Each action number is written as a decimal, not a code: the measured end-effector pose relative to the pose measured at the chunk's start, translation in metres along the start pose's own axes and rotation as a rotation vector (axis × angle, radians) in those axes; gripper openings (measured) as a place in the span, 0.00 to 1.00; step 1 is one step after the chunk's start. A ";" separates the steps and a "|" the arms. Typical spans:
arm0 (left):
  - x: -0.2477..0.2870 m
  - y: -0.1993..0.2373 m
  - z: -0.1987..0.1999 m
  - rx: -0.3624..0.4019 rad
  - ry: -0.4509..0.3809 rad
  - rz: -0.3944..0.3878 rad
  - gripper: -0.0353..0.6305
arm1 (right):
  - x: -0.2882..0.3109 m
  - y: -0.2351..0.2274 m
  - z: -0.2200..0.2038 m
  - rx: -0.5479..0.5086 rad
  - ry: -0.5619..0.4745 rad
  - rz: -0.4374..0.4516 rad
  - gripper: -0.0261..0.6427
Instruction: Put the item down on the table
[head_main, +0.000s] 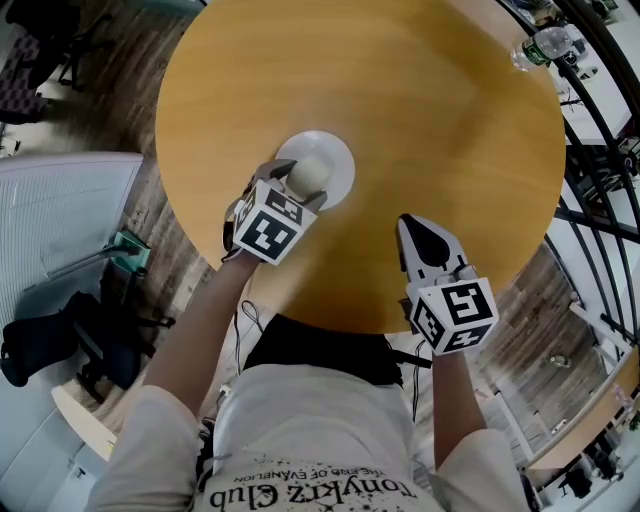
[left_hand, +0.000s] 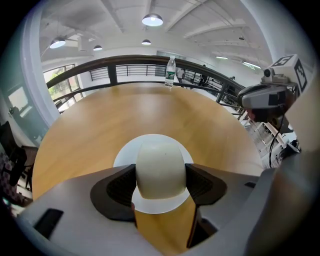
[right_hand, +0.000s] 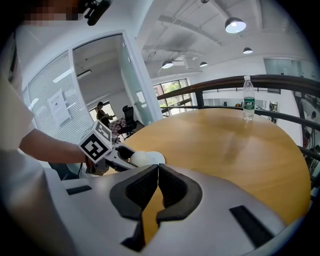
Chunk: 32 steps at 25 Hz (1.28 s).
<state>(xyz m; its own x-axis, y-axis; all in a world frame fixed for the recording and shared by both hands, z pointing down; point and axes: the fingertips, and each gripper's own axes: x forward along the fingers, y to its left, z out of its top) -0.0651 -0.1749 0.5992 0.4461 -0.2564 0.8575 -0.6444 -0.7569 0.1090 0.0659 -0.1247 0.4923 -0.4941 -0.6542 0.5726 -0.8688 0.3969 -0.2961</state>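
**Item:** pale, rounded, dome-topped piece (left_hand: 161, 167), smooth, cream-coloured. Held over the middle of a white plate (left_hand: 124, 154). No view settles whether its underside touches the plate or hangs just above it.

**Left gripper** (left_hand: 160, 176): jaws clenched on the item, one pad on each flank, gripping below its widest part.

**Right gripper** (right_hand: 157, 172): jaws pressed together, nothing between them. It is parked over the counter's near rim at 5 o'clock in the head view, well apart from the plate.

**Counter** (left_hand: 100, 120): round, light wood. The plate lies near its centre, offset toward 8 o'clock.

**Water bottle** (left_hand: 170, 72): upright at the far rim, about 2 o'clock in the head view, well clear of the work.

**Status (judged):** set-down not yet done; the item is in the grip.

**Hazards (judged):**
- The rounded form may roll once freed, off the plate and toward the near rim, if it is let go tilted or from any height
- One pad may drag the item sideways if the jaws part unevenly
- The lower jaw edges sit close to the plate and could nudge or tip it on the way down or out
- With the plate directly beneath, the item would land on the plate, not on bare counter
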 end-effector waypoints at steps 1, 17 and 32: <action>0.002 0.001 -0.001 0.002 0.008 -0.002 0.52 | 0.000 0.000 0.000 0.002 0.001 0.000 0.08; 0.021 0.005 -0.003 0.031 0.080 -0.005 0.52 | -0.001 -0.005 -0.005 0.016 0.005 -0.002 0.08; 0.031 0.007 -0.007 0.011 0.114 -0.012 0.52 | -0.002 -0.012 -0.008 0.029 0.008 -0.008 0.08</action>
<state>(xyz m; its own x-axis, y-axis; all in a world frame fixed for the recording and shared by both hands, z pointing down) -0.0603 -0.1843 0.6304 0.3802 -0.1778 0.9076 -0.6319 -0.7665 0.1145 0.0771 -0.1229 0.5008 -0.4865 -0.6520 0.5816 -0.8736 0.3728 -0.3129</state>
